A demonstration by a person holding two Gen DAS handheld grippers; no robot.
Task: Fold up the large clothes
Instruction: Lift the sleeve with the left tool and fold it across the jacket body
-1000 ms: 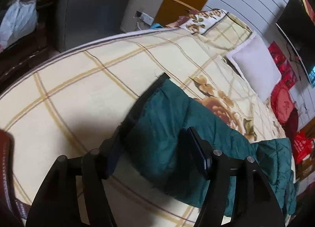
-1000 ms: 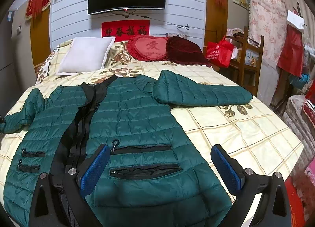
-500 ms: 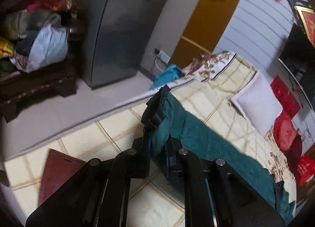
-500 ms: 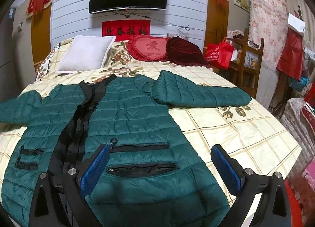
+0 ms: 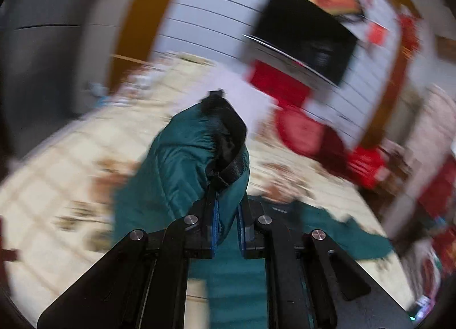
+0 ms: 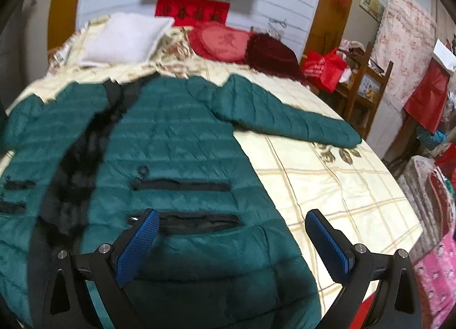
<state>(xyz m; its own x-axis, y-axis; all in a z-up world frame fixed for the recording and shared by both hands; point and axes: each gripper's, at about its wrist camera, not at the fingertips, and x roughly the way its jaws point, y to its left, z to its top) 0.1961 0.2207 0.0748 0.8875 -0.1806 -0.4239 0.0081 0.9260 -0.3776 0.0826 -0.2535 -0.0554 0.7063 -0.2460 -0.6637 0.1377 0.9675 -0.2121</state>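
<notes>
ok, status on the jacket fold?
Left gripper shut on sleeve cuff, lifted. Right gripper open above the green jacket. Other sleeve flat on bed. Nothing in the way.

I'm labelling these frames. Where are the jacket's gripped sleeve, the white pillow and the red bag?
gripped sleeve (image 5: 193,158), left wrist view, green quilted part near the cuff
white pillow (image 6: 125,38), right wrist view, its middle
red bag (image 6: 323,68), right wrist view, its front
</notes>
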